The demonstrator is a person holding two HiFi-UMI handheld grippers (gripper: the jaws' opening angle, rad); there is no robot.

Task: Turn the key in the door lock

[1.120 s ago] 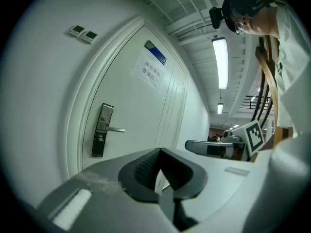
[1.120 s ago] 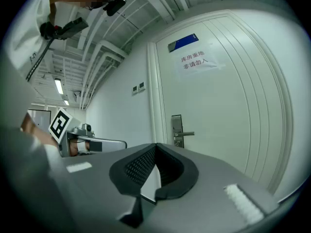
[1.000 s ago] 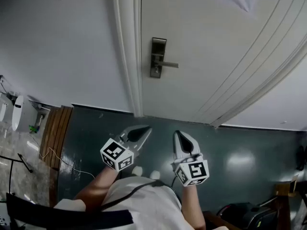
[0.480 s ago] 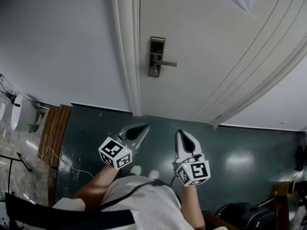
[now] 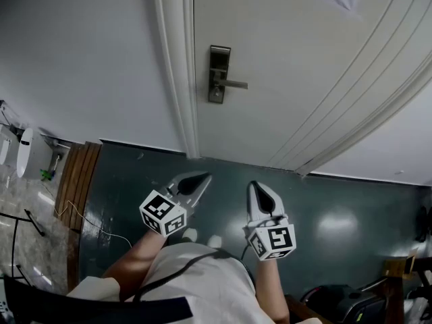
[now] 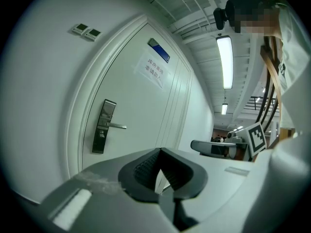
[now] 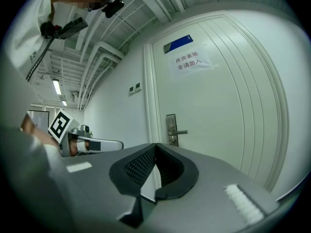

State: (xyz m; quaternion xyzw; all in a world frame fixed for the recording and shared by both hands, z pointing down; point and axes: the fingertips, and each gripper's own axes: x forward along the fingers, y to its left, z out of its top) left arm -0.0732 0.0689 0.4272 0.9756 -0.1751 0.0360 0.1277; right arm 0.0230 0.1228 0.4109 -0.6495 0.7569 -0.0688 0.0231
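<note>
Facing door. Left gripper: jaws closed, empty. Lock: upright plate at door's left edge, well ahead of both grippers and a little higher, slightly nearer left one; key not visible. Right gripper: jaws closed, empty.

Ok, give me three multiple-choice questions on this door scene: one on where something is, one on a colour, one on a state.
1. Where on the door is the lock plate?
A) by the frame-side edge
B) dead centre
C) at the bottom edge

2. What colour is the floor?
A) red
B) dark green
C) white

3. How is the left gripper?
A) wide open
B) shut on a key
C) shut, empty

Answers:
1 A, the plate sits right beside the door frame.
2 B, the floor in front of the door is dark green.
3 C, its jaws are together with nothing between them.
</note>
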